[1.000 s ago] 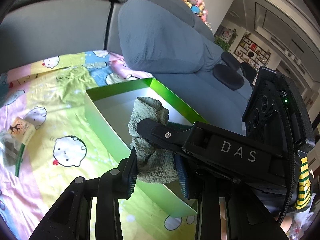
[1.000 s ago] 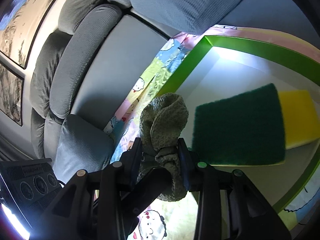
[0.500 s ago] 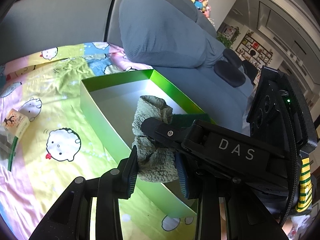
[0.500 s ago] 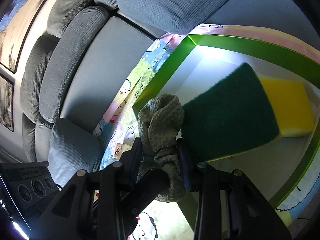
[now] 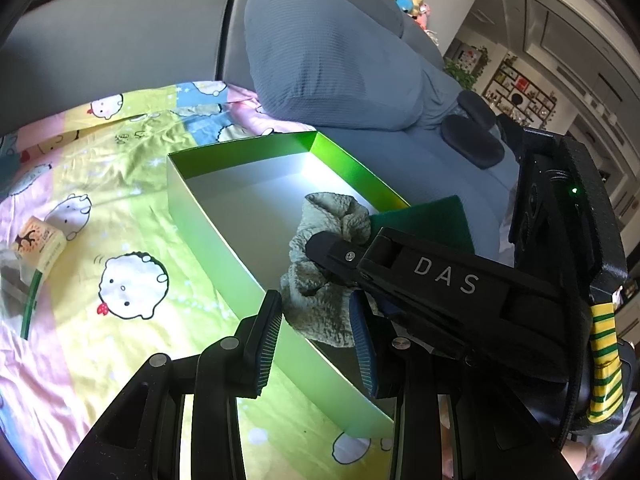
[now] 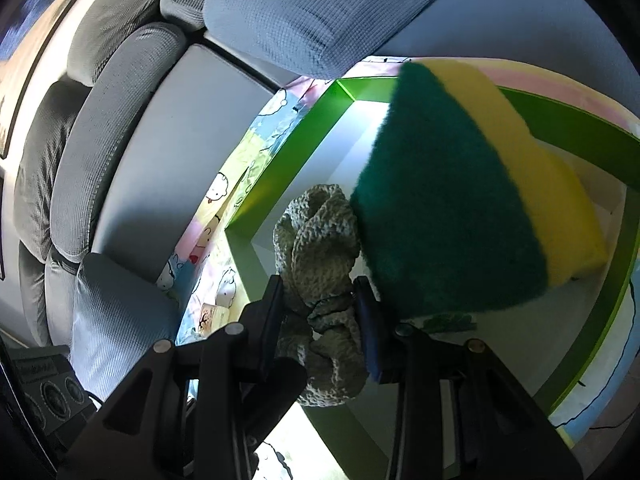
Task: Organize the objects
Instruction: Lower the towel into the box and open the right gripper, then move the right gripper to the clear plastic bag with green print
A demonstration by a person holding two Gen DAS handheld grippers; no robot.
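A grey-green knitted cloth [image 5: 320, 280] hangs bunched over the near wall of a shallow green box [image 5: 208, 236] with a white floor. My left gripper [image 5: 316, 316] is shut on the cloth's lower part. The right gripper [image 6: 320, 300] is shut on the same cloth, and one of its black fingers [image 5: 332, 250] reaches in from the right in the left wrist view. Inside the box a sponge [image 6: 452, 200], dark green pad on yellow foam, stands tilted up with its near edge against the cloth. Only the sponge's green edge [image 5: 424, 220] shows in the left wrist view.
The box sits on a cartoon-printed sheet [image 5: 120, 208] spread over a grey sofa. A big grey cushion [image 5: 332, 60] lies behind the box. A small printed packet [image 5: 38, 248] lies on the sheet at far left. A black pad [image 5: 472, 144] rests on the sofa seat.
The sponge has tipped up from flat onto its edge and now fills much of the right wrist view. Both grippers stay shut on the cloth, and the box has drifted slightly in both views.
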